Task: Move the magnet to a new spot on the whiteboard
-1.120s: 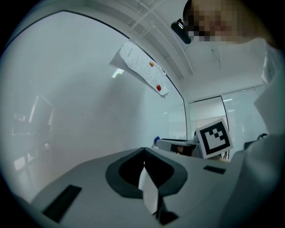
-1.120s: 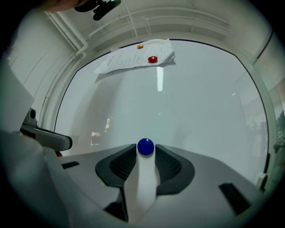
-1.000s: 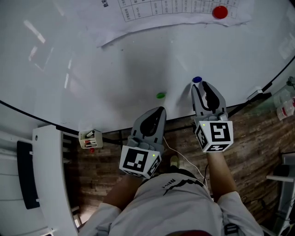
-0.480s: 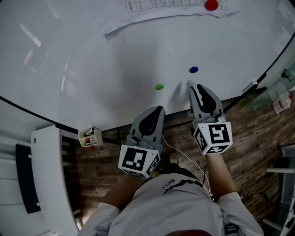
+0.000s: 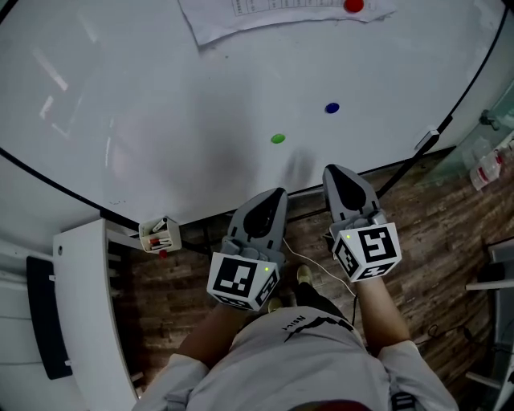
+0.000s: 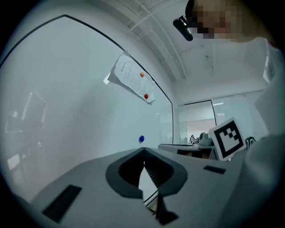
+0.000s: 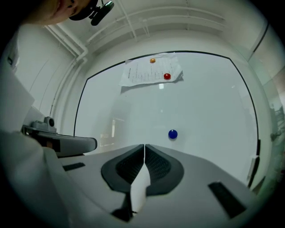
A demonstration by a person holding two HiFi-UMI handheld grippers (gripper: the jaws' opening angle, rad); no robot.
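Head view places both tools low and close to the person's body, short of the board's lower edge. The left gripper (image 5: 277, 193) has its fingers pressed together on nothing. The right gripper (image 5: 333, 170) is closing its fingers, which all but meet at the tips, and nothing sits between them. Beyond them on the bare whiteboard (image 5: 161, 96) sits a green magnet (image 5: 278, 139), and a little farther and to its right the blue magnet (image 5: 332, 107), probably the task's thing since it lies ahead of the right gripper, clear of its tips. It looks like a small, stiff, light disc with a smooth cap, so weight should be no trouble. The trouble is likely its low profile and its cling to the board. The best hold is probably across its rim, on opposite edges, with the fingers opened wider than the disc and set close against the board. A glancing pinch could slip off the smooth edge, and sliding or tilting it may free it more easily than a straight pull. Farthest off, a red magnet (image 5: 353, 6) pins a paper sheet (image 5: 265, 12).
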